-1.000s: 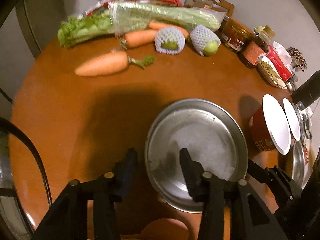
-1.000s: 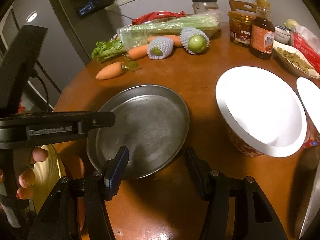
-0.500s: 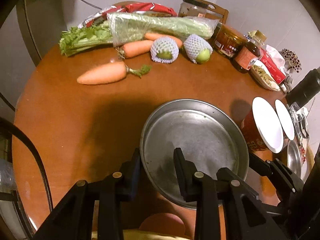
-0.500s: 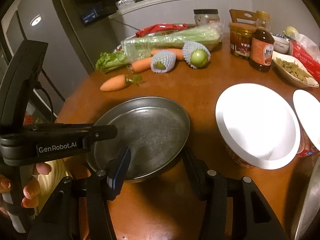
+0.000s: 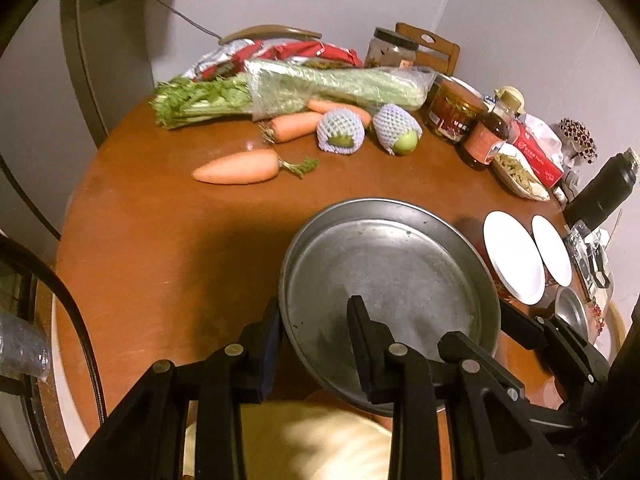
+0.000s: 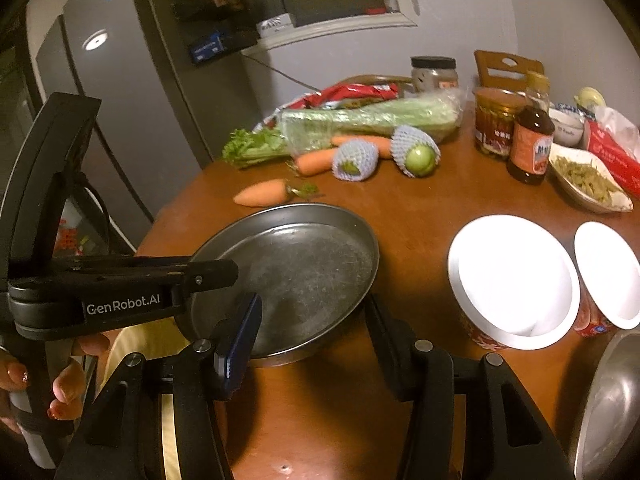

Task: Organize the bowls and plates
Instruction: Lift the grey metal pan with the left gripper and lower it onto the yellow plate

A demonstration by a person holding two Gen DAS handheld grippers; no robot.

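Left wrist view shows the metal plate (image 5: 384, 276), empty, at the near edge of the round wooden table (image 5: 160, 240), its near rim lifted and overhanging that edge. The left gripper (image 5: 316, 332) is clamped on the plate's near-left rim, one finger inside, one outside. The right gripper (image 6: 312, 320) has just narrowed and pinches the plate's near-right rim. Right of the plate stand two red bowls (image 6: 512, 280) with white, empty insides. Bare tabletop lies left of the plate; carrots (image 5: 240, 166) lie beyond it.
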